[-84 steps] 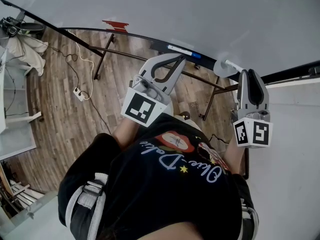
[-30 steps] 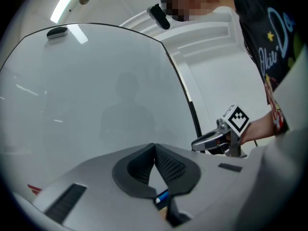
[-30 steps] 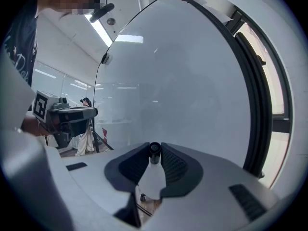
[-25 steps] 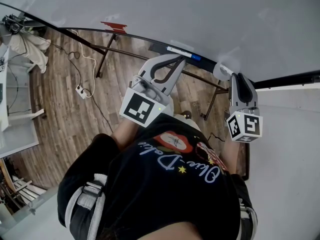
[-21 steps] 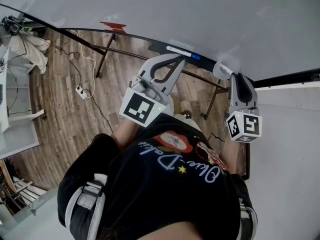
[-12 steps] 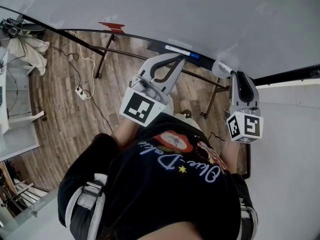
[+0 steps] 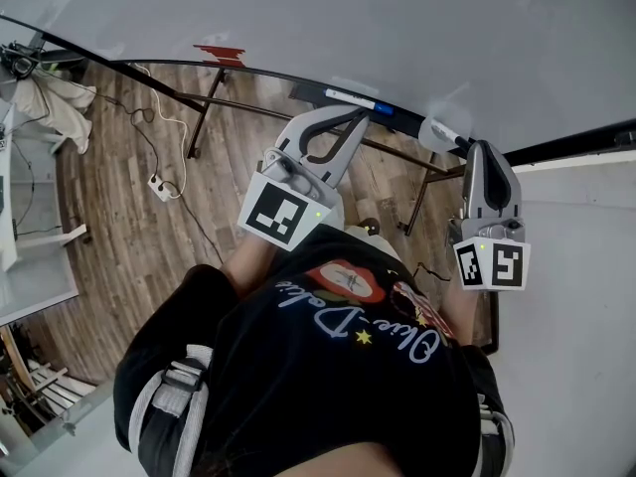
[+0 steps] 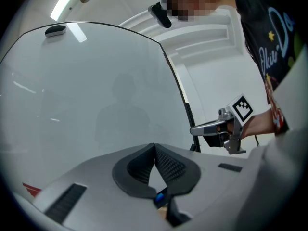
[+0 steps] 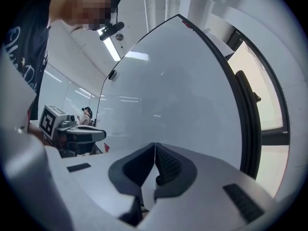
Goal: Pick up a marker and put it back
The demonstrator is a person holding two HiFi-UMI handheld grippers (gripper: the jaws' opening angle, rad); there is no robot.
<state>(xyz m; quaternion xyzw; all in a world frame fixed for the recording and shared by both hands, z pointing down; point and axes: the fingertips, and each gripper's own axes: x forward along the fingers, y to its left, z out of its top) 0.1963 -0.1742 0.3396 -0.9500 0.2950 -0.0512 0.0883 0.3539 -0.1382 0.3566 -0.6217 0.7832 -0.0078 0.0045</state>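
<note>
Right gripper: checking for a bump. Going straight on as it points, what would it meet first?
Probably the whiteboard: the right gripper, its jaws just closed on nothing, faces its bare surface with nothing between; how far off is unclear.

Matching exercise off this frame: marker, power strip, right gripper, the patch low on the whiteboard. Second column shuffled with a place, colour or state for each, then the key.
Column A
1. marker
2. power strip
3. right gripper
4. patch low on the whiteboard

Column B
a. red
b. on the wooden floor
c. jaws together, nothing between them
d. lying along the whiteboard's bottom edge

Pairs: 1-d, 2-b, 3-c, 4-a

Note: the right gripper's jaws have just closed, and they are empty.
</note>
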